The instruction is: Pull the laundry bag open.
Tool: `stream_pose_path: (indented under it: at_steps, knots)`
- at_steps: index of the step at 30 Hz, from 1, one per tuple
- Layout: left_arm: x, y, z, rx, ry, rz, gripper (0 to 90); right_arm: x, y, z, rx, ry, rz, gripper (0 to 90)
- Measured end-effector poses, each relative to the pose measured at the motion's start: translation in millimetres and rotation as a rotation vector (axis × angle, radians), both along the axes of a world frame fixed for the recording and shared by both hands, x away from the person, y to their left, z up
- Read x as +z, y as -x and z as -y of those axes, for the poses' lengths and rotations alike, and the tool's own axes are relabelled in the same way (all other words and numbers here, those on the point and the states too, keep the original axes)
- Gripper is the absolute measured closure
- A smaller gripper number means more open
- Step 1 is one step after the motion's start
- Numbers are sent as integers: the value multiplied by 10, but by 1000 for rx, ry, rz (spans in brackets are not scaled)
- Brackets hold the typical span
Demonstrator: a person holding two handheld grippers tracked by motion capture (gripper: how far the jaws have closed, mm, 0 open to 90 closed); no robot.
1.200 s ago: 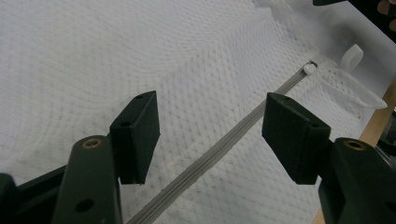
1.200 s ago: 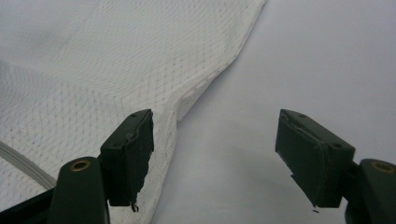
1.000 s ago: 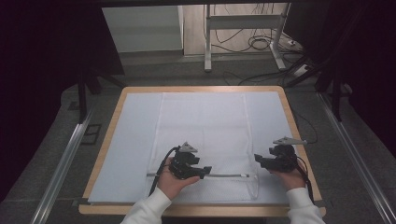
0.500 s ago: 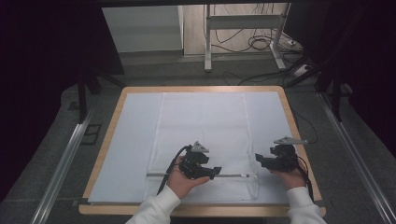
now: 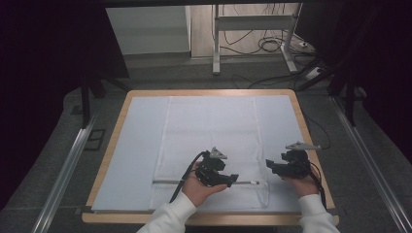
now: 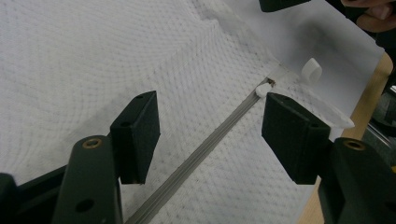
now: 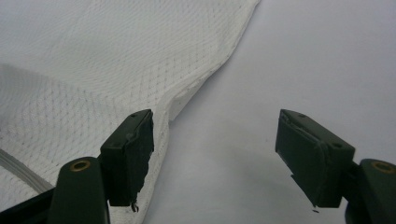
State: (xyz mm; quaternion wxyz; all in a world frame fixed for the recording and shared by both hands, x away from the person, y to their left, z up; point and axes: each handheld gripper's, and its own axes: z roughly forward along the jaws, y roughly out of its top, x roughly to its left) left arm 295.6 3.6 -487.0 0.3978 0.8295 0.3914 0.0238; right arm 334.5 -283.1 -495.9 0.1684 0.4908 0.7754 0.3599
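A white mesh bag [image 5: 209,131] lies flat on a white sheet [image 5: 136,145] on the wooden table [image 5: 118,116]. A grey zipper [image 5: 165,182] runs across its near end, and a white slider [image 6: 263,88] sits at the right end of it. My left gripper [image 5: 232,179] hovers open over the zipper [image 6: 196,156], which passes between its jaws without touching the pads. A small white loop [image 6: 311,71] lies just past the slider. My right gripper [image 5: 268,167] is open at the bag's right edge [image 7: 196,88], with bare sheet between its jaws.
Metal rails [image 5: 68,165] run along both sides of the table. Behind it stand a metal frame [image 5: 252,43] and loose cables [image 5: 272,46] on the floor. The far half of the sheet holds just the bag.
My left gripper has slid to the right along the zipper, closer to the right gripper. The right hand has stayed where it was.
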Motion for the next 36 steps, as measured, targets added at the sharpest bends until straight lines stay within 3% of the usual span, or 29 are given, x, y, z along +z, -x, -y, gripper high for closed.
stream_pose_path:
  at_steps: [30,36]
  knots:
    - [-80,-2,340,-53,3,-50,369,-19,0,-21,3,13,-5,289]
    - [-133,-38,399,-42,-12,-60,375,-20,1,-22,3,16,0,289]
